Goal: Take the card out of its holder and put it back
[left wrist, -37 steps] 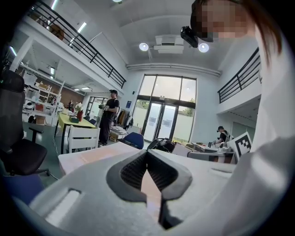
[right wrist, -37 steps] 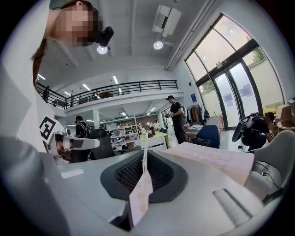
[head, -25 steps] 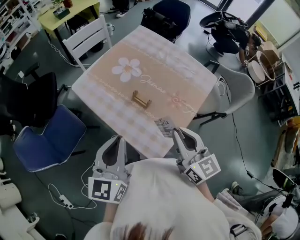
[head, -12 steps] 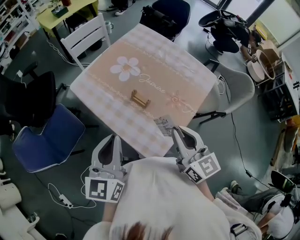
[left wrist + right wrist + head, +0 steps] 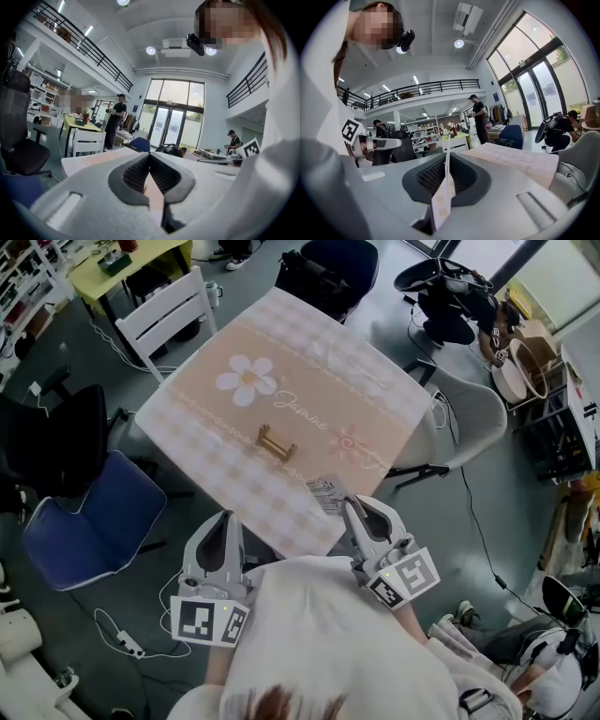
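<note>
Head view: holder [image 5: 276,440] stands mid-table [image 5: 309,362]; card [image 5: 328,493] is well apart from it, at the near edge, in the right gripper [image 5: 355,507]; left gripper [image 5: 226,519] is just off the table. Left gripper view: jaws together, gripping nothing. Right gripper view: jaws clamped on the card, seen edge-on.

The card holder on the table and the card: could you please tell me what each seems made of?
The card holder: probably metal with a brass-like finish, going by its golden colour; too small to be sure. The card: thin printed paper or cardstock, sheet-thin edge-on in the right gripper view.
</note>
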Demonstrator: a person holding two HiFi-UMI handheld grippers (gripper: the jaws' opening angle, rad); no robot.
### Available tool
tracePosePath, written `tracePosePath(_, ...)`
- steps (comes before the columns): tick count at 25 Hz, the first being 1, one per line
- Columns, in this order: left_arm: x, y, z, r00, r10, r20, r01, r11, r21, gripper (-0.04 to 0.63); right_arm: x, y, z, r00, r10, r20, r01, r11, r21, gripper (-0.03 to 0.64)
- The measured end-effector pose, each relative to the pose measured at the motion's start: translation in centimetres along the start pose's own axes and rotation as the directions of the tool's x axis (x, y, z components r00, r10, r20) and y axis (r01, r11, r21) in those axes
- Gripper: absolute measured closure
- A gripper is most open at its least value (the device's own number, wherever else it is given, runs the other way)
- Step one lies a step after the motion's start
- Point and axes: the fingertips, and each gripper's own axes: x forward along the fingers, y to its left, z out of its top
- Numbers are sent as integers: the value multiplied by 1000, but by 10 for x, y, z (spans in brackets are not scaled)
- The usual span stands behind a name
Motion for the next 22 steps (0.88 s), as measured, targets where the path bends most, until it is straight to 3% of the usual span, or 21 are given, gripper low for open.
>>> tracePosePath(22, 8, 3, 1, 1000, 6, 4, -6, 1000, -12, 595, 14, -14, 17, 1000, 16, 25, -15, 1000, -18, 601)
